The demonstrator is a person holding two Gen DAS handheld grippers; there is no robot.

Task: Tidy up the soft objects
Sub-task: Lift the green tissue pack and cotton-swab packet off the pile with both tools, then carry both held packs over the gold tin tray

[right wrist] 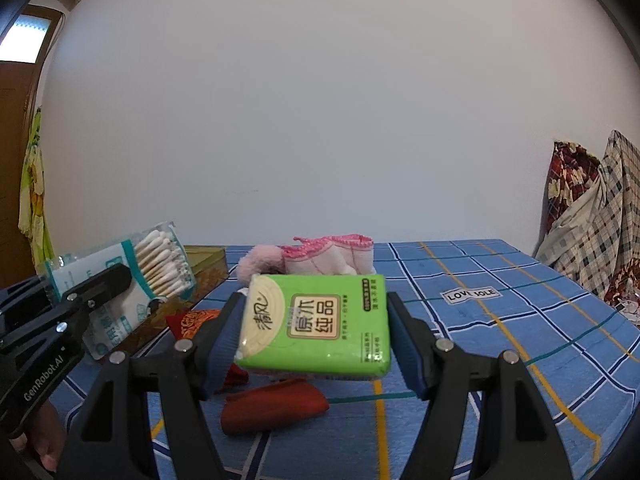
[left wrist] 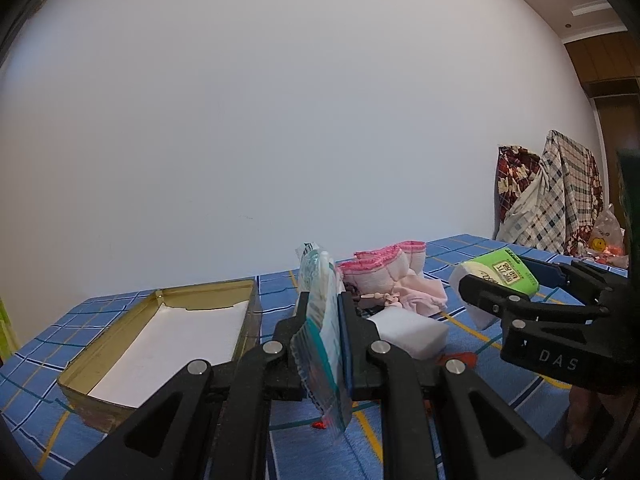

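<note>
Clamped nearly shut, the left gripper (left wrist: 325,336) pinches a flat cotton swab packet (left wrist: 320,320) edge-up above the blue checked cloth (right wrist: 500,320), just right of the gold tin (left wrist: 160,344). Right of the tin, the right gripper (right wrist: 316,336) holds a green tissue pack (right wrist: 316,320) at moderate width, near the pink-trimmed gloves (right wrist: 336,258).

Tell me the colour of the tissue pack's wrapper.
Bright green with a cream label; the tissue pack shows best in the right wrist view.
</note>
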